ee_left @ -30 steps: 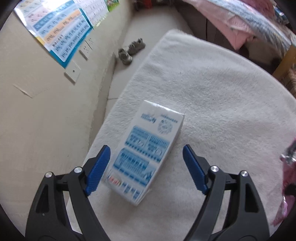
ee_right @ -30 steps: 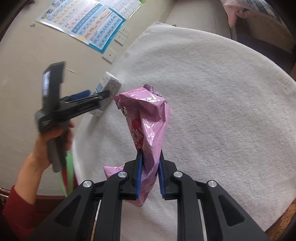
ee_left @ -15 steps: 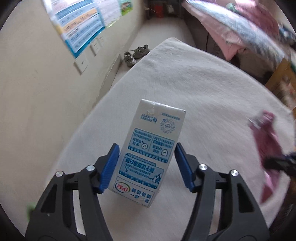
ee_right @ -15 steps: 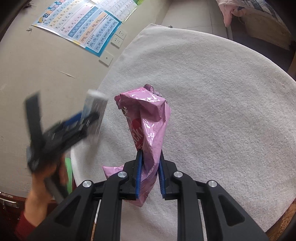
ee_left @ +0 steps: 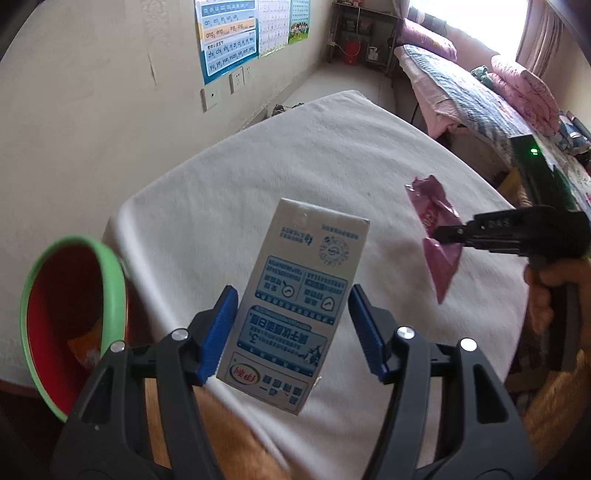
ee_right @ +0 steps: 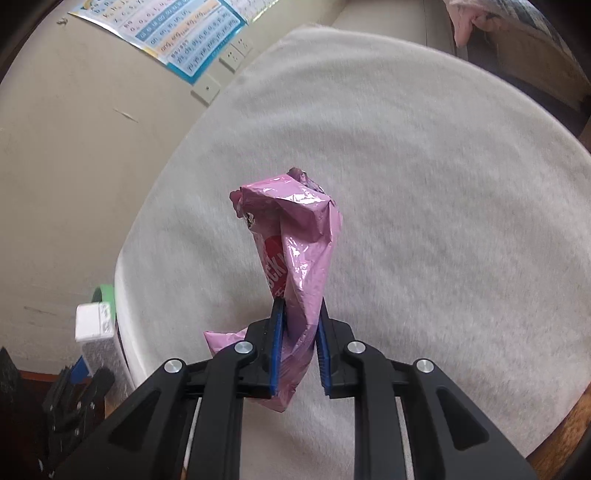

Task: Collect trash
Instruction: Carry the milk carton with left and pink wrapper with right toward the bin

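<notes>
My left gripper (ee_left: 291, 332) is shut on a white and blue milk carton (ee_left: 295, 306) and holds it in the air above the near edge of the table. The carton also shows at the lower left of the right wrist view (ee_right: 94, 325). My right gripper (ee_right: 297, 343) is shut on a crumpled pink snack wrapper (ee_right: 295, 251) and holds it above the table; the wrapper also shows in the left wrist view (ee_left: 437, 236). A red bin with a green rim (ee_left: 70, 314) stands low at the left, beside the table, with orange trash inside.
The round table has a white fuzzy cloth (ee_left: 295, 177). A beige wall with posters (ee_left: 229, 33) and sockets is on the left. A bed with pink bedding (ee_left: 480, 85) is at the far right. Shoes (ee_left: 280, 109) lie on the floor beyond the table.
My left gripper closed on the milk carton, lifted it off the table and swung it back toward the near edge; the bin has come into view. The right gripper keeps holding the wrapper.
</notes>
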Available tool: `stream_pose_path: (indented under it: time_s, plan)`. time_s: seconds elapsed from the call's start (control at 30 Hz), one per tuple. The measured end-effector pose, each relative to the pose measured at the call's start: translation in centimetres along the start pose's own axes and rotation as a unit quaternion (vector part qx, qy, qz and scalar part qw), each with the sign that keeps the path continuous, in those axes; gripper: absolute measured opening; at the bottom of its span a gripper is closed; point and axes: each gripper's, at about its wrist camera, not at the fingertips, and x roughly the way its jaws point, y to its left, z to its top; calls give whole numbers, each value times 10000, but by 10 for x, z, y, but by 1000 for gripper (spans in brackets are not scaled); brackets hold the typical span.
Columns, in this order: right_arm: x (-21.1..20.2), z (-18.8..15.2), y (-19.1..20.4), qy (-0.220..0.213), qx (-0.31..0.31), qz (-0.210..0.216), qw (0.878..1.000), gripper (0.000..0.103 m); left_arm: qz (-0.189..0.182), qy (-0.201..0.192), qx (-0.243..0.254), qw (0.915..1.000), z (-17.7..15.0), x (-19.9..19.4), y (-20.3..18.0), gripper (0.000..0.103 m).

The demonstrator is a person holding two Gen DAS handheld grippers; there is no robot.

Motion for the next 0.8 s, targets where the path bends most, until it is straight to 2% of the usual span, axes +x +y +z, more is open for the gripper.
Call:
stream_pose_path:
  time_s: [0.3,0.6,0.8]
  plan:
    - [-6,-23,4,-36,-98,13,9999,17,186,-62,-308,9993,-20,-11,17,59]
    - [-18,-18,31,-486,-719,-105,9962,17,346,-98,-675,9971,-23,-16,29,59]
    - [-15,-19,35,-473,-805,-134,9955,17,381,-64,-704,9968,-24,-14,29,59]
